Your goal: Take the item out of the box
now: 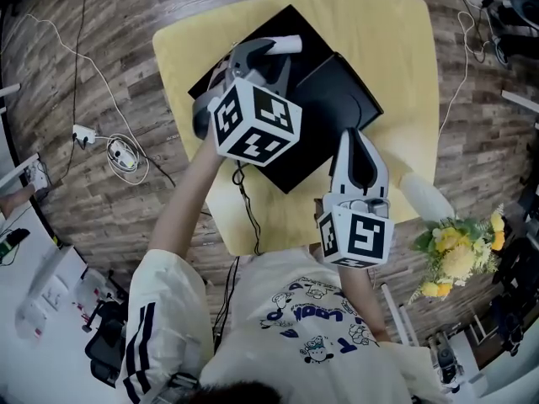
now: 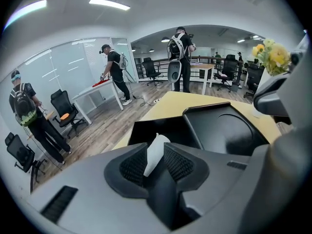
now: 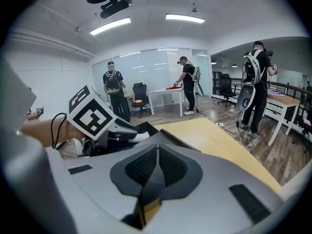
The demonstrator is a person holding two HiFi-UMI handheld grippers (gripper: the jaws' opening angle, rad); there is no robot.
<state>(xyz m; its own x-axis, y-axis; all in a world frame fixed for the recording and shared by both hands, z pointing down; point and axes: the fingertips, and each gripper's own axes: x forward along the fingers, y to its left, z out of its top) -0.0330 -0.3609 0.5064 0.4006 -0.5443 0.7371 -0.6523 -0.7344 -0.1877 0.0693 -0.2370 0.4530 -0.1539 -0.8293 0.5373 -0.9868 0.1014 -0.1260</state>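
A black box (image 1: 257,154) lies open on the yellow table (image 1: 396,40), its lid (image 1: 341,91) folded out to the right. My left gripper (image 1: 268,50) hovers over the box's far part. A thin white item (image 1: 288,44) sticks out of its tip. In the left gripper view the white item (image 2: 158,143) stands between the pads of the left gripper (image 2: 156,155); it leans on the left pad, with a dark gap on its right side. My right gripper (image 1: 358,135) rests over the lid's near edge. In the right gripper view its pads (image 3: 157,156) meet with nothing between them.
A white vase (image 1: 425,196) with yellow flowers (image 1: 455,255) lies at the table's near right corner. A power strip and cables (image 1: 118,151) lie on the wooden floor at the left. Several people (image 2: 116,72) stand at desks farther off.
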